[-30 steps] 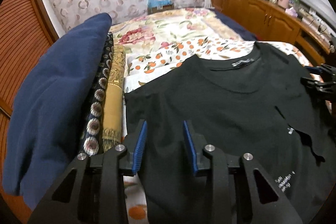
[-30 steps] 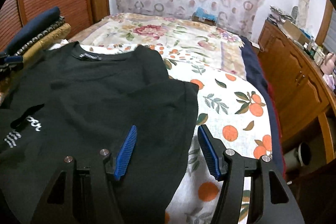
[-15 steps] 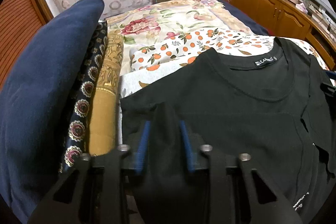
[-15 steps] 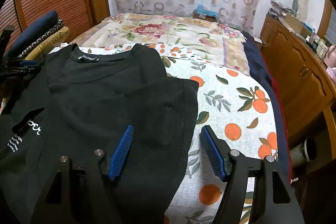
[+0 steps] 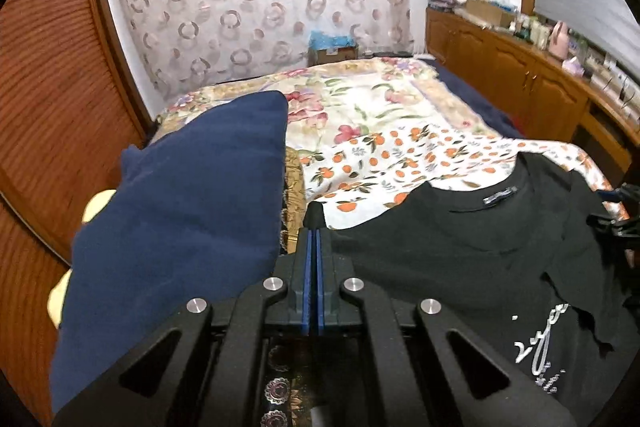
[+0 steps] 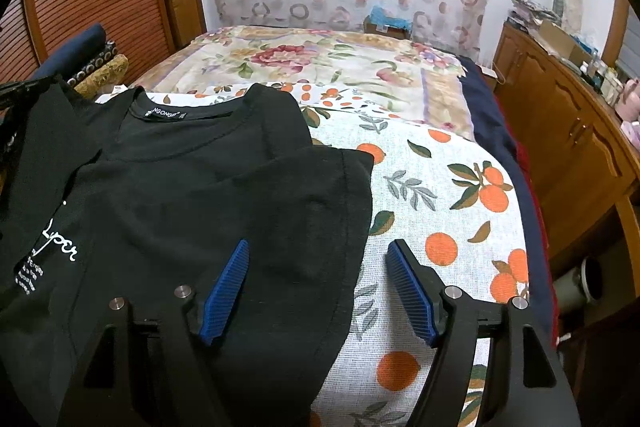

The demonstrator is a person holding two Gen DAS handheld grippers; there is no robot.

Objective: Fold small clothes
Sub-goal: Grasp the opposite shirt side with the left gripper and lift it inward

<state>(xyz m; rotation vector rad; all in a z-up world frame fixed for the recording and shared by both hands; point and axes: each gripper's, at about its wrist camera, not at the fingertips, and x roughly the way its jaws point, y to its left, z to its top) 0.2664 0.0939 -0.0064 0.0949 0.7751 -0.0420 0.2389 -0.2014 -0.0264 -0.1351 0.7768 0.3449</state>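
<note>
Right gripper (image 6: 318,287) opening over the black t-shirt's (image 6: 192,195) folded right edge, on the orange-print sheet (image 6: 432,211) covering the bed.

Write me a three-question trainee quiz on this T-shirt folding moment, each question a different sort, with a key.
1. True or false: the left gripper has its jaws pressed together on a pinch of the black T-shirt.
2. Multiple choice: what lies between the right gripper's blue pads? A) a blue pillow; B) the shirt's right-hand edge and the orange-print sheet; C) a wooden drawer.
3. Fill in: the white lettering on the shirt shows near the ____ edge of the right wrist view.

Key
1. True; black cloth sticks up at its fingertips.
2. B; its jaws are opening and the pads do not press the cloth.
3. Left.
</note>
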